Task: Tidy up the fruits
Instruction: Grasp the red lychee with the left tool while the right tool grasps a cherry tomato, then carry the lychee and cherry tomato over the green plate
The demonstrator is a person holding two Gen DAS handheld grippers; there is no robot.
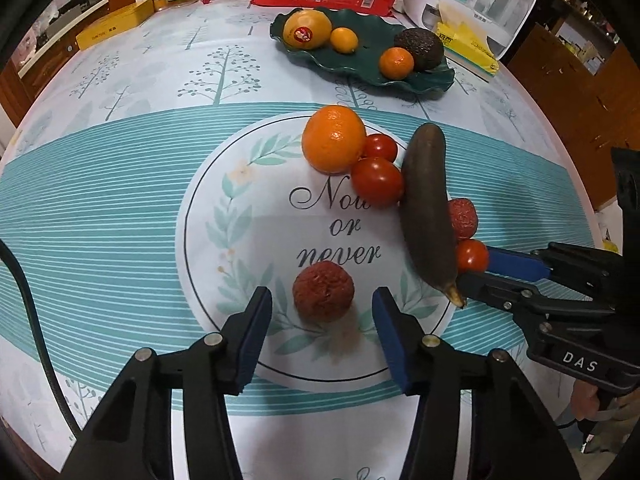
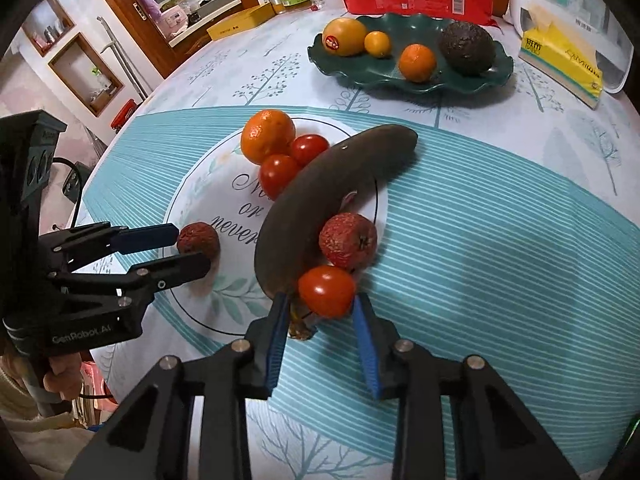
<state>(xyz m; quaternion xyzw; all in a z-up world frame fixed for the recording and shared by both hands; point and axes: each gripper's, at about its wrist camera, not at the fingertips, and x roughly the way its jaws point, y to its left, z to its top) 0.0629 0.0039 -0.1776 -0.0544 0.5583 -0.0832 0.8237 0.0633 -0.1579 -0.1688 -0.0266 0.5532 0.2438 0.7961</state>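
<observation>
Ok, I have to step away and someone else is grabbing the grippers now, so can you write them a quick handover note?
Left gripper: open, fingers either side of a wrinkled red fruit, not closed on it.
Right gripper: open around a small tomato beside the dark banana.
Done: green plate holds a yellow fruit, small yellow fruit, small orange and avocado.
Left on the cloth: large orange, two more tomatoes, second wrinkled fruit, banana.
</observation>
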